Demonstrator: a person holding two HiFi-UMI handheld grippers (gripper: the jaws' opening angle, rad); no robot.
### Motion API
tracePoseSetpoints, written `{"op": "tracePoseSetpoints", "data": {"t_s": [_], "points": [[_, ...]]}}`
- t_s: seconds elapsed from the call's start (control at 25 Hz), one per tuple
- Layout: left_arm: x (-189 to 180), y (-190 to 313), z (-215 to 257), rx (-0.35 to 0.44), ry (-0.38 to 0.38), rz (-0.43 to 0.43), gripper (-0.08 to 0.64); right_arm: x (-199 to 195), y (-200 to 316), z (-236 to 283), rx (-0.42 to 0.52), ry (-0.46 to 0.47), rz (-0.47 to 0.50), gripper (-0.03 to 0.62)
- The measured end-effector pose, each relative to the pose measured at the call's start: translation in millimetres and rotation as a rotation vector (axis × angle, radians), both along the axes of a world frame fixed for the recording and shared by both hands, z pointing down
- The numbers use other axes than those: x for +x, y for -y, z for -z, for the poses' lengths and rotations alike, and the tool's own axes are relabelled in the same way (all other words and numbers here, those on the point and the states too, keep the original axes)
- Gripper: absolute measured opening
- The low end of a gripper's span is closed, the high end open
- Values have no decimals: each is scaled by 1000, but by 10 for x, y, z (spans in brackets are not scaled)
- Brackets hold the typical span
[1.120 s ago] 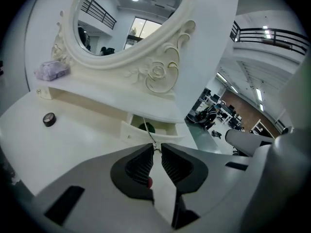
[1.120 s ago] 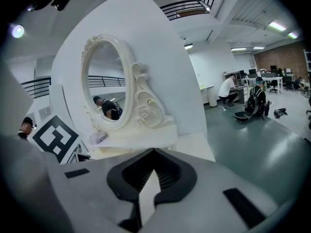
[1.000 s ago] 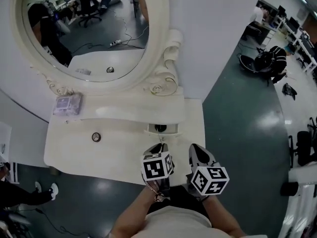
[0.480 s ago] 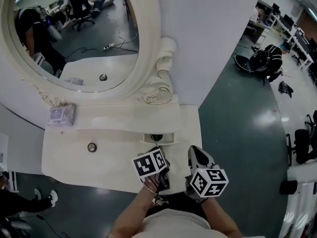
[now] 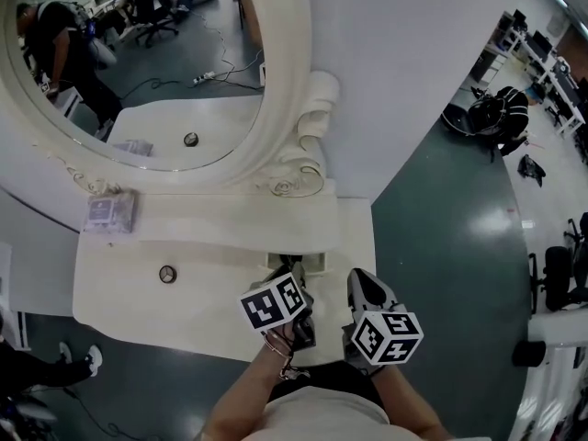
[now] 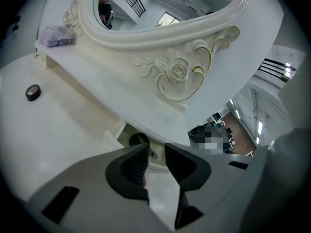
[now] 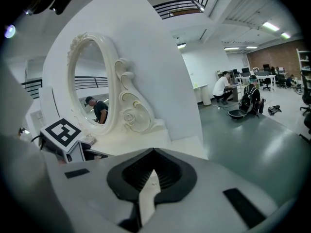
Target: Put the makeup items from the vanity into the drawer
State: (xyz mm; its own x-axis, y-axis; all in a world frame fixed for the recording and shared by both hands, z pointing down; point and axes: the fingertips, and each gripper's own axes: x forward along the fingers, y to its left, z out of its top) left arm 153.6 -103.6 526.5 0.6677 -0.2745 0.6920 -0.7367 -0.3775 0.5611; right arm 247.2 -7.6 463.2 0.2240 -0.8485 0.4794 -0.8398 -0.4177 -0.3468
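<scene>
A white vanity (image 5: 220, 292) has a small drawer (image 5: 312, 262) standing open under its shelf. Inside the drawer lies a dark round item (image 6: 139, 140). A small round compact (image 5: 167, 274) sits on the left of the top, also the compact (image 6: 33, 92). A purple pouch (image 5: 110, 211) lies on the shelf at far left. My left gripper (image 5: 287, 281) (image 6: 156, 152) hovers right at the drawer; its jaws have just been opening, now narrowly open with nothing seen between the pads. My right gripper (image 5: 358, 281) (image 7: 153, 152) is shut and empty beside it.
An oval mirror (image 5: 156, 62) in an ornate frame (image 6: 177, 74) rises behind the shelf. The vanity's right edge drops to grey floor (image 5: 441, 246). Office chairs, desks and seated people (image 7: 224, 89) stand far off to the right.
My left gripper has rolled and drawn closer to the open drawer. The right gripper has shifted slightly beside it. The head view has swung, so the vanity sits lower in the picture.
</scene>
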Motion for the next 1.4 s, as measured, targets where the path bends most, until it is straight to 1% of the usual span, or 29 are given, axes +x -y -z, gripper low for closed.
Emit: {"op": "tracePoseSetpoints", "data": {"t_s": [0.04,0.12,0.2,0.48,0.76,0.88,0.96,1.04,1.12,1.2,1.32,1.4], "points": [[25,13,17,3,-20,-3,138,4,18,-4,-1,0,4,17],[50,36,45,4,-49,-4,194,6,50,-9,-3,0,12,17],[29,54,57,14,-53,0,198,-2,76,-16,-5,0,20,17],[-185,85,94,79,-21,9,196,-151,162,-9,-2,-3,69,17],[-532,135,218,115,-16,83,193,-407,204,105,17,-16,131,17],[-678,131,300,140,-27,111,186,-503,187,161,27,-26,151,17],[-756,112,392,182,-39,108,171,-572,170,200,33,-32,167,18],[-825,93,523,260,-42,92,139,-650,166,249,41,-41,188,17],[-909,79,664,347,-29,81,115,-740,184,309,51,-52,215,17],[-1008,65,791,412,-11,85,84,-844,211,380,66,-62,246,17],[-1174,34,960,470,2,109,29,-1004,234,497,89,-80,289,17],[-1287,6,1059,500,8,130,12,-1084,232,558,99,-92,310,17]]}}
